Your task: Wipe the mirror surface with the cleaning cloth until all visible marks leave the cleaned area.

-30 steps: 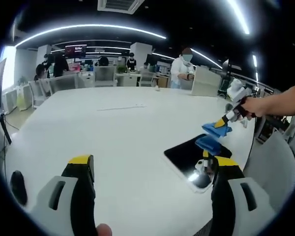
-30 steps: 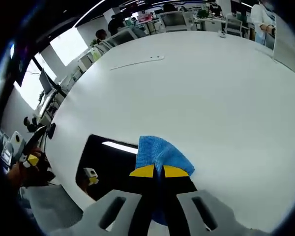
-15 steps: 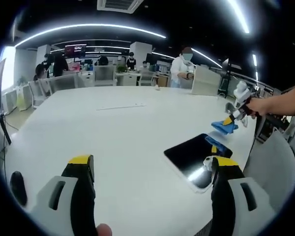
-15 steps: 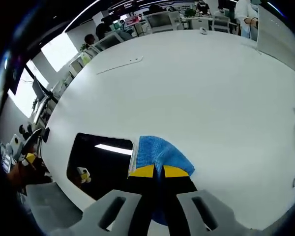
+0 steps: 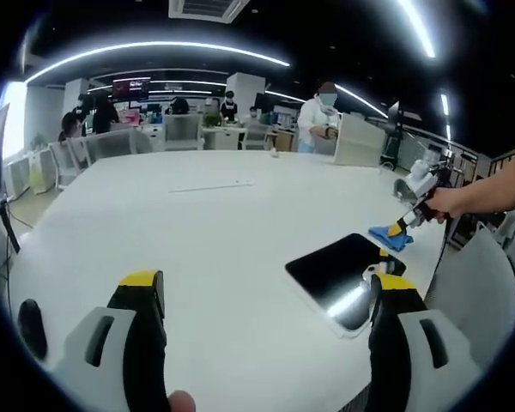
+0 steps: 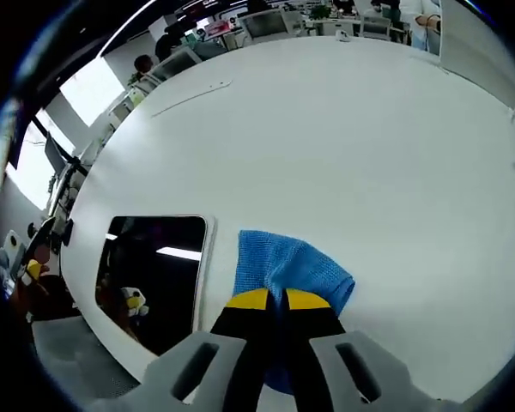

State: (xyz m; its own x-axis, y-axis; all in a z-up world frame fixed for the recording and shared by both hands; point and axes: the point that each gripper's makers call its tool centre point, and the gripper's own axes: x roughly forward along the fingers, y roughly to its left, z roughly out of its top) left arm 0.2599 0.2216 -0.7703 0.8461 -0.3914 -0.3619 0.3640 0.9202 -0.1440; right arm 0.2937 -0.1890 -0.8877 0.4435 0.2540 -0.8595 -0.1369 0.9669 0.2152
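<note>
Over the last second the right gripper has carried the cleaning cloth off the mirror: earlier the blue cloth overlapped the dark glass, and now it lies on the bare white table just beside the mirror's near edge, apart from it. In the left gripper view the same shift shows, with the right gripper and cloth now past the mirror's far corner instead of on it.

The right gripper's jaws are pressed together on a fold of the cloth, which fans out ahead of the yellow tips. The left gripper has its jaws spread wide with nothing between them, hovering over the table with the mirror just ahead of its right jaw.

This looks like the end of one wiping stroke, or a pause between strokes. The next move would call for bringing the cloth back over the glass and drawing it flat across any part not yet covered, unless the surface is judged clean.

The mirror is a dark rounded rectangle with a pale border, lying flat near the table edge. It reflects ceiling lights and the yellow-tipped tool; whether marks remain on it cannot be told at this size.
</note>
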